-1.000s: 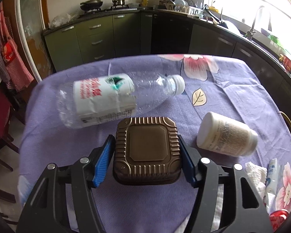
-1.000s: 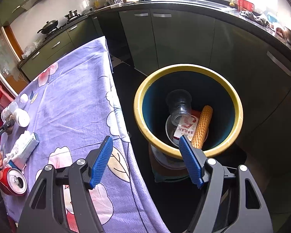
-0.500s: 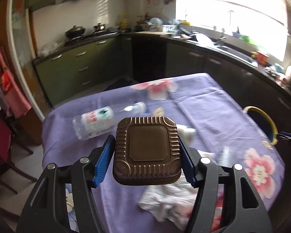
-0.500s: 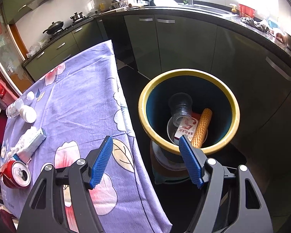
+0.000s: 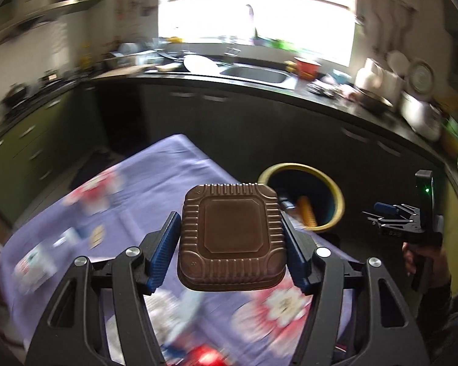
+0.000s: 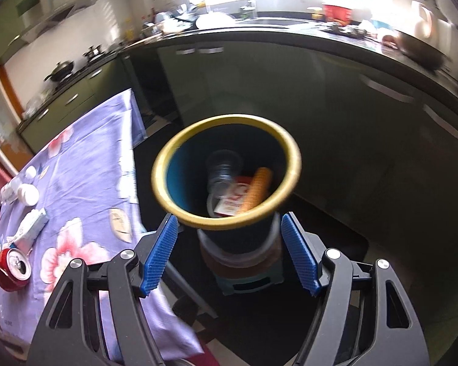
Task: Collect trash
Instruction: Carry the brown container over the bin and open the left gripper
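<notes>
Two claws are up, and the coming move turns on how the yellow-rimmed bin (image 5: 302, 196) lies from the left claw (image 5: 230, 239): ahead and a little to its right, off the far edge of the floral-clothed bench (image 5: 155, 183), with the brown ribbed plastic tray (image 5: 231, 237) pinched flat between the blue pads, its underside facing the camera and no clear long axis to its near-square shape. The right claw (image 6: 229, 254) gapes wide with nothing in it and hangs nearer the bin, whose mouth (image 6: 226, 169) opens just ahead of it, already holding a clear cup (image 6: 223, 167) and other scraps.
</notes>
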A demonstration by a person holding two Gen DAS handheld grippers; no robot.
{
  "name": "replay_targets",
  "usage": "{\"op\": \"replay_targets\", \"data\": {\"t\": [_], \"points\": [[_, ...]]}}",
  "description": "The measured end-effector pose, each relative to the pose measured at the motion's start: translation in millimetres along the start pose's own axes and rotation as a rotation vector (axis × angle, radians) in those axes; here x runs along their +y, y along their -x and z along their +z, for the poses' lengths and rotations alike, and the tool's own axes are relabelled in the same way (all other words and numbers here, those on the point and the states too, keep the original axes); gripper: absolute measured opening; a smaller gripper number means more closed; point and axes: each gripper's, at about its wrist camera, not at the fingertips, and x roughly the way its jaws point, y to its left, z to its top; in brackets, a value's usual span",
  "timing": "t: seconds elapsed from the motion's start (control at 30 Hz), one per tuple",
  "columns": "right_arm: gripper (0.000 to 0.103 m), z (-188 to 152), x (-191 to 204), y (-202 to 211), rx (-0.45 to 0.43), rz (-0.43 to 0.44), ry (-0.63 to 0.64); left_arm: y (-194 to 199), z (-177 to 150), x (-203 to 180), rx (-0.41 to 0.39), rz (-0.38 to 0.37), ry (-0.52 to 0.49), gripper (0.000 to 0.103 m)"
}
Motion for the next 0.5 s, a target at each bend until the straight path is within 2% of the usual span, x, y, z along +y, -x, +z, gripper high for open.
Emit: {"op": "replay_targets", "data": {"t": [0.13, 0.27, 0.5], "points": [[0.071, -6.3, -31.7, 3.0, -0.006, -0.029, -0.044, -55.6, 27.5, -44.2, 0.067, -0.077, -0.072, 0.061], [0.071, -10.4, -58.3, -2.7, 0.005, -0.030, -0.090, -121.1, 48.9, -83.5, 0.162, -0.162, -0.090, 0.061], [0.071, -15.5, -86.5, -13.3, 0.021, -0.025, -0.140, -204.3, 66.0, -130.0, 0.265, -0.211, -0.134, 0.061]]}}
